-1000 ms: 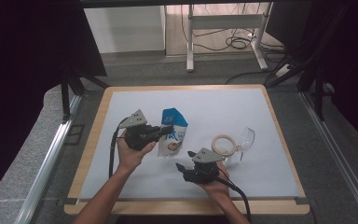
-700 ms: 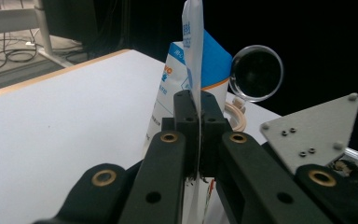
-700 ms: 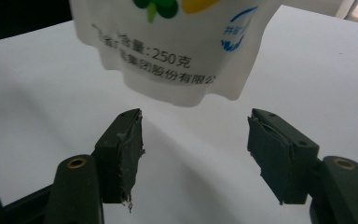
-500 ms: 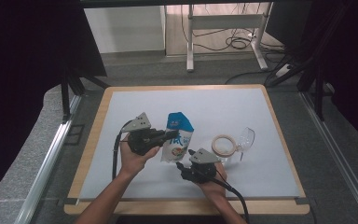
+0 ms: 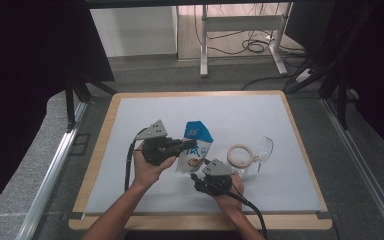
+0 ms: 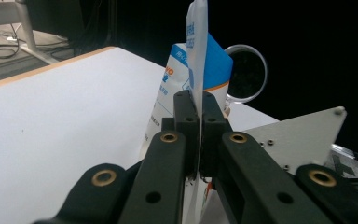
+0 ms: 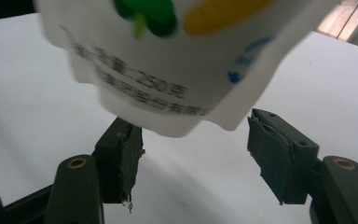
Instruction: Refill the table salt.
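High view: left gripper (image 5: 187, 145) pinches the pouch (image 5: 196, 150) by its side seam, lifted off the counter (image 5: 130, 115). Right gripper (image 5: 202, 176) waits below, fingers (image 7: 121, 158) apart, and next probably closes on the bottom.

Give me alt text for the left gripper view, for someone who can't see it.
The left claw, its two black jaws shut, pinches the flat edge of a blue and white plastic pouch above a white table. A clear round glass shows behind the pouch against a dark background.
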Tool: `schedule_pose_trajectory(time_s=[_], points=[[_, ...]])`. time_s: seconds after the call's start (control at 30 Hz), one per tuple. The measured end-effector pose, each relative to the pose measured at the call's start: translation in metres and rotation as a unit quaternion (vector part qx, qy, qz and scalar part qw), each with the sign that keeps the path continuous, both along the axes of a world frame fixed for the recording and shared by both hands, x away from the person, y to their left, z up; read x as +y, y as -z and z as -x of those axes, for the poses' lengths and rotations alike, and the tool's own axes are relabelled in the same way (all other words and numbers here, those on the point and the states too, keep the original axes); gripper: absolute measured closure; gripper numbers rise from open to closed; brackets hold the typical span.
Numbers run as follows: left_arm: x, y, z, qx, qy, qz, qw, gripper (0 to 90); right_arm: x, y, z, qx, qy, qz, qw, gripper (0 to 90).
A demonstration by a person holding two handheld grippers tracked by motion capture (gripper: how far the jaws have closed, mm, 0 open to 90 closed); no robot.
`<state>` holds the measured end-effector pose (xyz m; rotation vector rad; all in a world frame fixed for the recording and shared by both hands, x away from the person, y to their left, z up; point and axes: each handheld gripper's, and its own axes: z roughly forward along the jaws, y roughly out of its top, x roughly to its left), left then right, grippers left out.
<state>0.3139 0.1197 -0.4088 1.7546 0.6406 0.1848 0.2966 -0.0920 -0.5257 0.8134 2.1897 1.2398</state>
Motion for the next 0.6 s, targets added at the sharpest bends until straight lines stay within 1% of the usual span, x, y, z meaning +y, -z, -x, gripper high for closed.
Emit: schedule_pose_trajectory(time_s=[0.03,0.13,0.27,0.3,0.33,0.43,0.57,0.6], points=[[0.0,-0.001,0.001,-0.001,0.0,0.0,1.0,89.8,0.0,0.001,0.0,0.002,0.006,0.001,1.0,36.3],[0.0,-0.001,0.001,0.0,0.002,0.002,1.0,89.8,-0.001,0.0,0.0,-0.003,0.007,-0.003,1.0,36.3],[-0.002,0.0,-0.002,0.005,0.0,0.001,1.0,89.8,0.001,-0.002,0.004,-0.024,-0.01,-0.001,0.9997,36.7],[-0.003,0.0,-0.003,0.007,0.001,0.001,1.0,89.8,0.001,-0.002,0.005,-0.033,-0.014,0.003,0.9993,37.1],[-0.003,0.001,-0.004,0.01,0.002,0.001,1.0,89.8,0.001,-0.003,0.005,-0.038,-0.016,0.004,0.9991,38.4],[-0.005,0.001,-0.007,0.012,0.003,0.002,0.9999,89.8,0.0,-0.003,0.005,-0.041,-0.02,0.002,0.999,40.1],[-0.011,0.0,-0.008,0.011,0.004,0.002,0.9999,89.9,-0.003,-0.003,0.003,-0.037,-0.017,-0.001,0.9992,40.2],[-0.012,-0.001,-0.008,0.011,0.005,0.002,0.9999,89.9,-0.004,-0.003,0.002,-0.037,-0.022,-0.004,0.9991,40.1]])
